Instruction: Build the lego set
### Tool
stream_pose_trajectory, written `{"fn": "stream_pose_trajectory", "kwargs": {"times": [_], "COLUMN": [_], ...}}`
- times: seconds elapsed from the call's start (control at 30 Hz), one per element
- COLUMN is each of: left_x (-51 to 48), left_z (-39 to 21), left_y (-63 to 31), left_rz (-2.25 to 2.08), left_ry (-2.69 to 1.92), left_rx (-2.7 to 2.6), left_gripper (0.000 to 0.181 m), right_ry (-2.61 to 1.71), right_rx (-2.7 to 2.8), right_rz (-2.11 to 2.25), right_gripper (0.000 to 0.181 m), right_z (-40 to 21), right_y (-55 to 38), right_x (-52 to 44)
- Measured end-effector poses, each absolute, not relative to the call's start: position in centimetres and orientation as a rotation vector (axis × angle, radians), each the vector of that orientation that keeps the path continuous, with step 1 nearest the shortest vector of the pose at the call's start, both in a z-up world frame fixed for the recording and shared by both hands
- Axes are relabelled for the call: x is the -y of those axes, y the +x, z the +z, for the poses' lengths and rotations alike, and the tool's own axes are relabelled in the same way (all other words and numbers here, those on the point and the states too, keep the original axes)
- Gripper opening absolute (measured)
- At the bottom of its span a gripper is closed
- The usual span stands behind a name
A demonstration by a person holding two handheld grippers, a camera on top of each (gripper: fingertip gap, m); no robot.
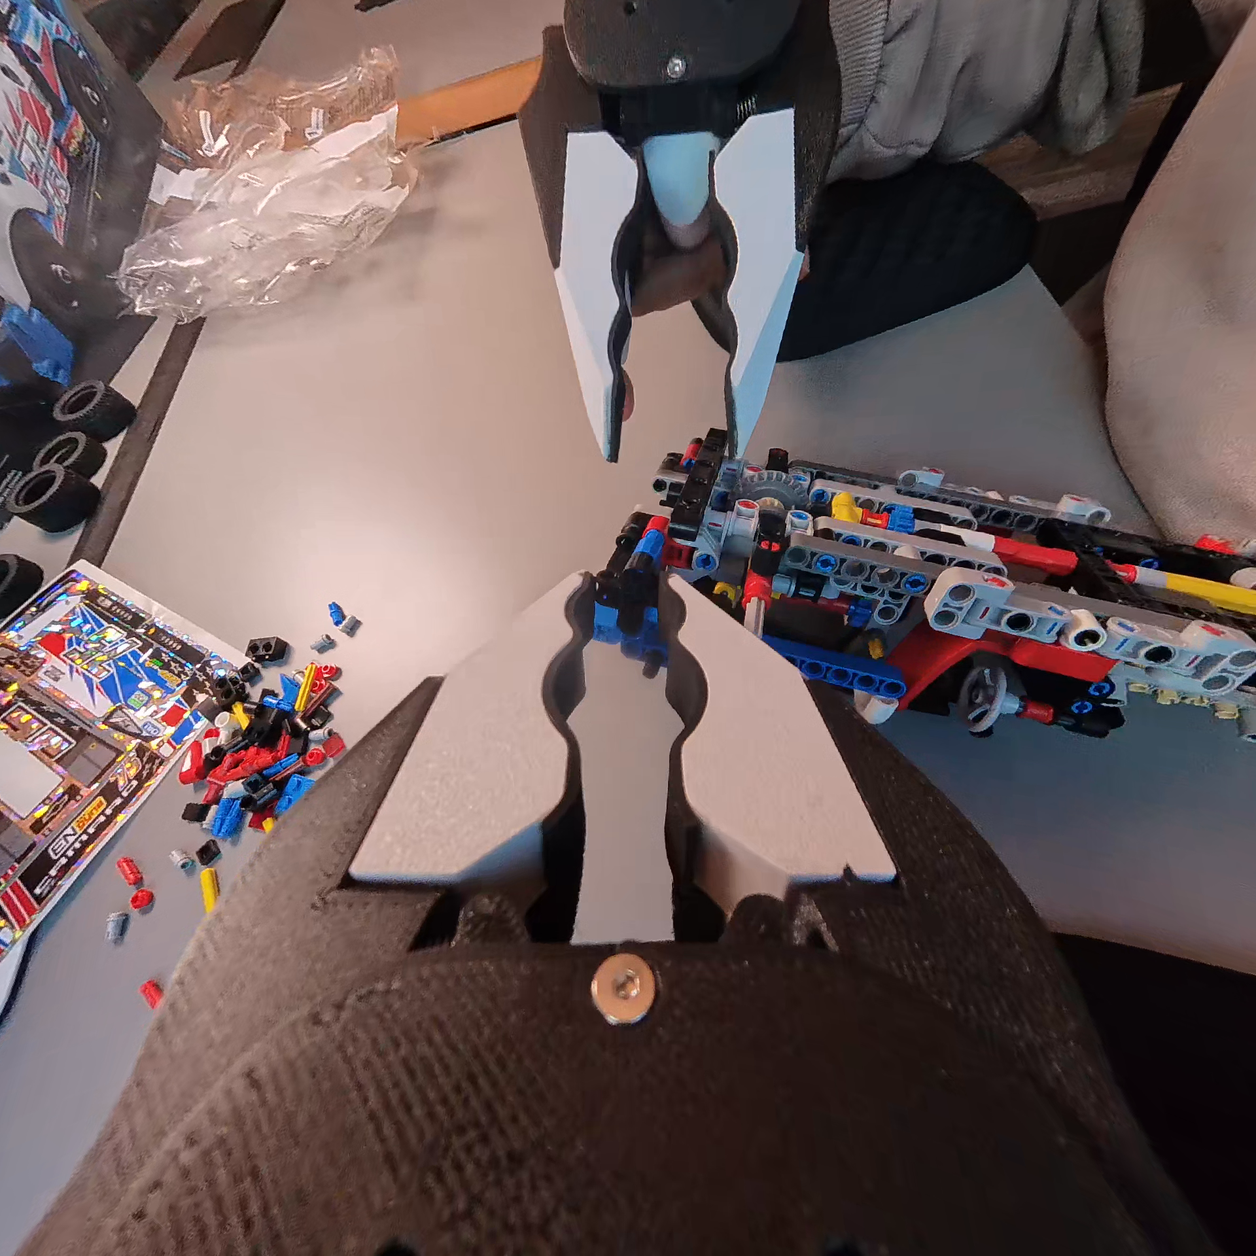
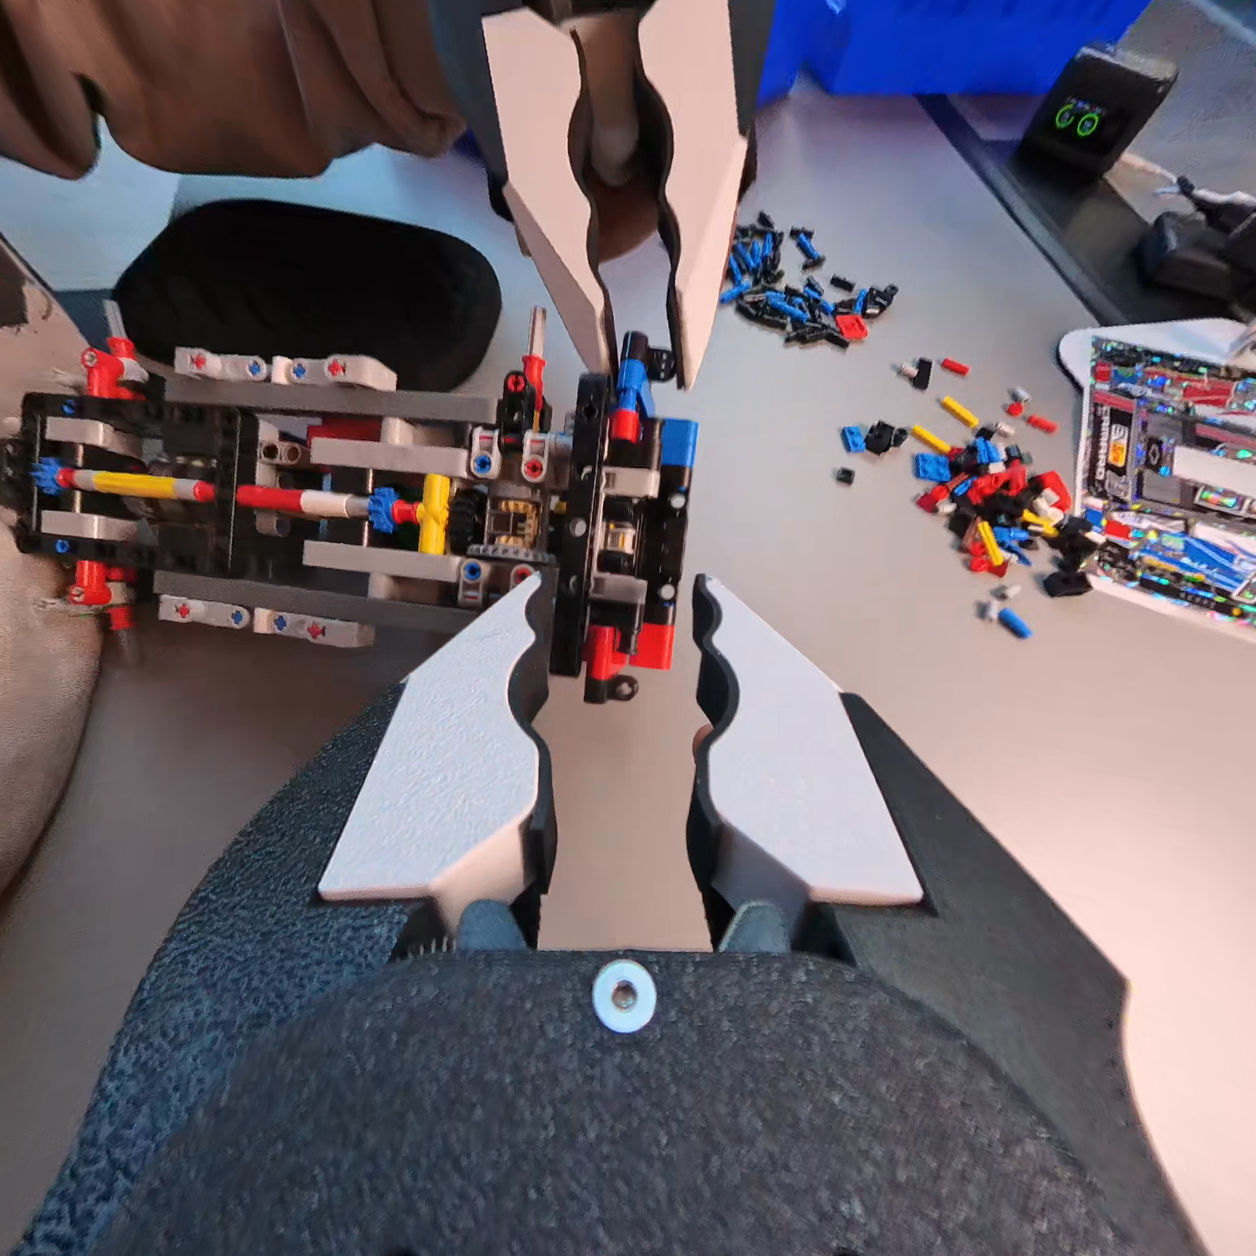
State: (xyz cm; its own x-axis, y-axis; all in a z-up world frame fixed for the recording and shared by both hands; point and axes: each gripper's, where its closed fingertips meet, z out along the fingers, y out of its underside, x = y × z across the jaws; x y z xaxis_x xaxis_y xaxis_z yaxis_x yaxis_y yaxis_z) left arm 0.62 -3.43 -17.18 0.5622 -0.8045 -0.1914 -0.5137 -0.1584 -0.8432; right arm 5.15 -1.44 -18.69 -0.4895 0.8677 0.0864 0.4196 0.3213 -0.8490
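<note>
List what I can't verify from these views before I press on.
1. Left wrist view: the left claw hides its own contact with the blue piece.
2. Left wrist view: right edge cuts off the chassis rear.
3. Right wrist view: right edge cuts off the sticker sheet.

One part-built model (image 2: 353, 489) lies on the table (image 1: 380, 442). Two grippers work at it, left (image 1: 622, 598) and right (image 2: 615, 598). There are two piles of loose pieces (image 2: 992, 503), (image 2: 802, 292), one sticker sheet (image 1: 75, 713), one heap of bags (image 1: 265, 190), one box (image 1: 47, 122), and at least four tyres (image 1: 92, 408).
</note>
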Motion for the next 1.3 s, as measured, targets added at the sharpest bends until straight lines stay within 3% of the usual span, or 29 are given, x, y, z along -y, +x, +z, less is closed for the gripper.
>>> {"fn": "stream_pose_trajectory", "kwargs": {"times": [0.37, 1.3], "left_x": [4.0, 5.5], "left_z": [-17.1, -15.8], "left_y": [0.4, -1.1], "left_rz": [-0.346, -0.283], "left_ry": [-1.649, -1.701], "left_rx": [-1.225, -1.375], "left_gripper": [0.015, 0.007], "right_ry": [-1.046, -0.915], "right_rx": [1.863, 1.902], "right_rz": [1.087, 1.186], "right_gripper": [0.007, 0.006], "right_z": [-18.1, -17.8], "right_y": [4.1, 1.4], "right_x": [3.7, 4.6]}}
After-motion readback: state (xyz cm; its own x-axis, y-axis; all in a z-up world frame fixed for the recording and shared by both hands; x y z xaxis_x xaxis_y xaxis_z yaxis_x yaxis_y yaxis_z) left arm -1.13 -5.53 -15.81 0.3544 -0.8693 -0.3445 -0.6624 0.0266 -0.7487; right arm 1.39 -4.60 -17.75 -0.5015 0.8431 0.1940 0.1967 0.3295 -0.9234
